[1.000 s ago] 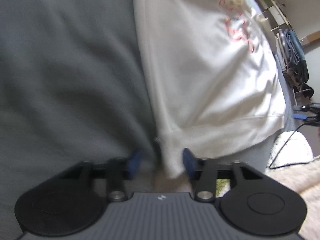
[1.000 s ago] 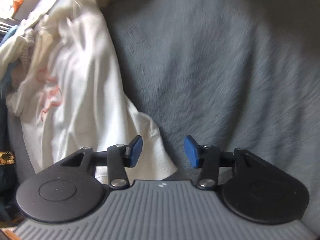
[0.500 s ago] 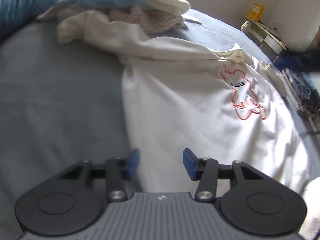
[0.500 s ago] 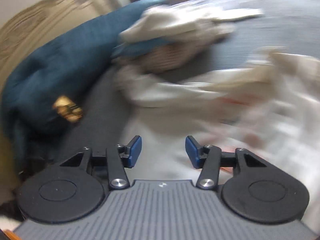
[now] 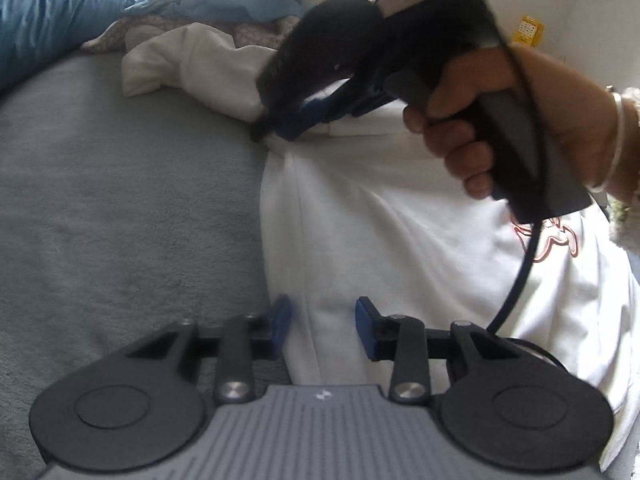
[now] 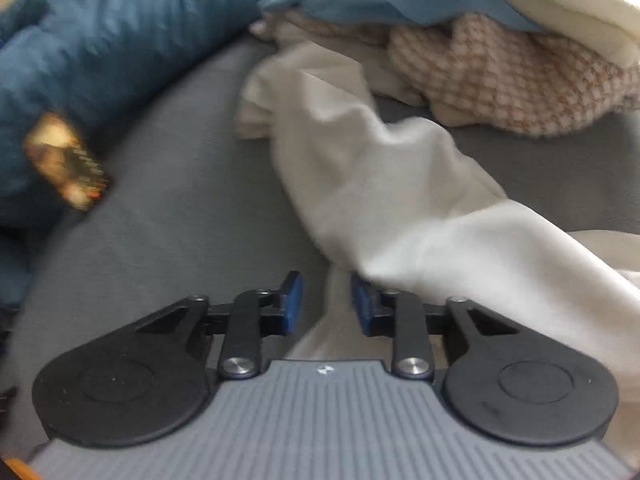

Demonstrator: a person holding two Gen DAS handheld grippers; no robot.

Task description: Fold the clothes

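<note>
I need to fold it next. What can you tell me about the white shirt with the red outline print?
The white shirt with the red outline print looks like soft cotton and lies spread but creased on the grey bed cover. Its sleeve trails toward the heap of other clothes. The print sits near its right side in the left wrist view. Fabric lies between both tools' blue pads: the right tool at the sleeve's base, the left tool lower on the side edge; both have just been closing.

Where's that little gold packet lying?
In the right wrist view the gold packet lies far left, against the blue duvet at the grey bedcover's edge.
</note>
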